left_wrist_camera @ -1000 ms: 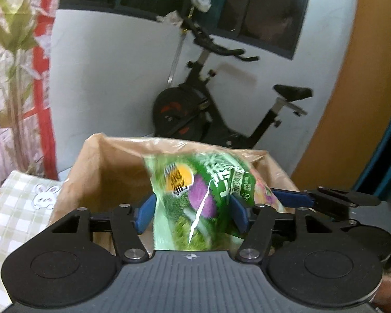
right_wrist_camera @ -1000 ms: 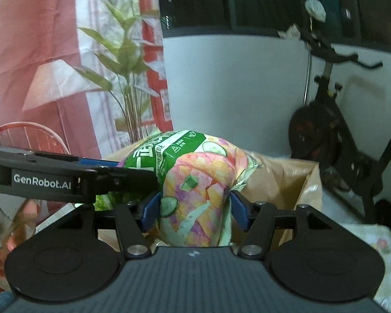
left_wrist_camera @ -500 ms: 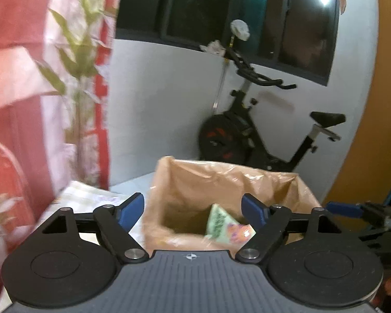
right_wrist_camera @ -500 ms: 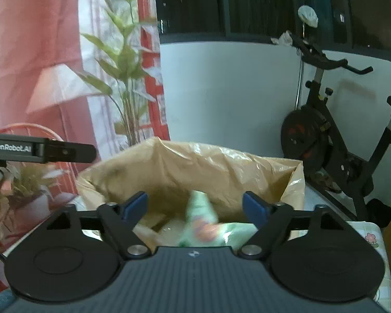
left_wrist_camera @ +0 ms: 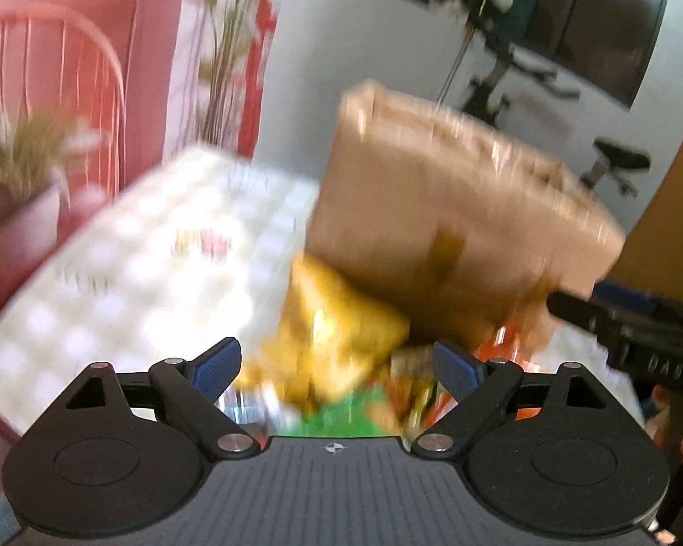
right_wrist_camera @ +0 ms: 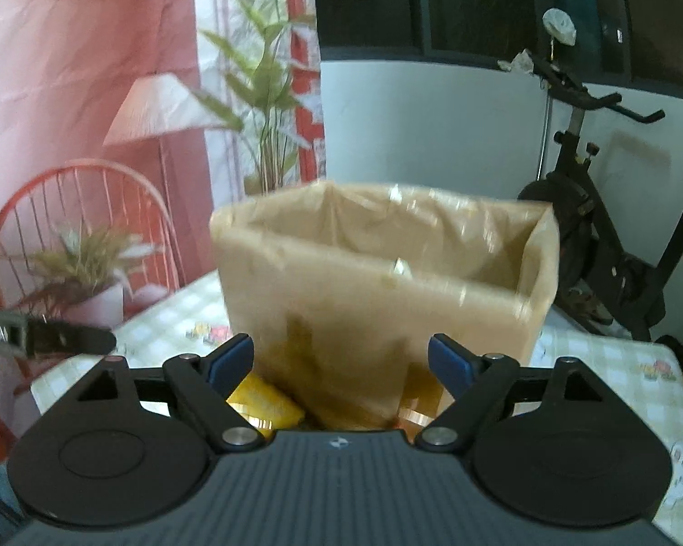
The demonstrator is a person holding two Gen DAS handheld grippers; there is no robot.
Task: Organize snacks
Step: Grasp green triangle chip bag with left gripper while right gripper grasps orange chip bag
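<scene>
A yellow snack packet is seen lying against the foot of the brown paper bag (the left view is blurred), with red and green packets just beside it on the checked bench. The left tool and right tool are both held apart, nothing between them, the left's jaws having just been opening.

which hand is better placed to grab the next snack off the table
Probably left: the left gripper is open above the yellow snack bag beside the brown box. The right gripper is open too, but faces the box wall.
</scene>
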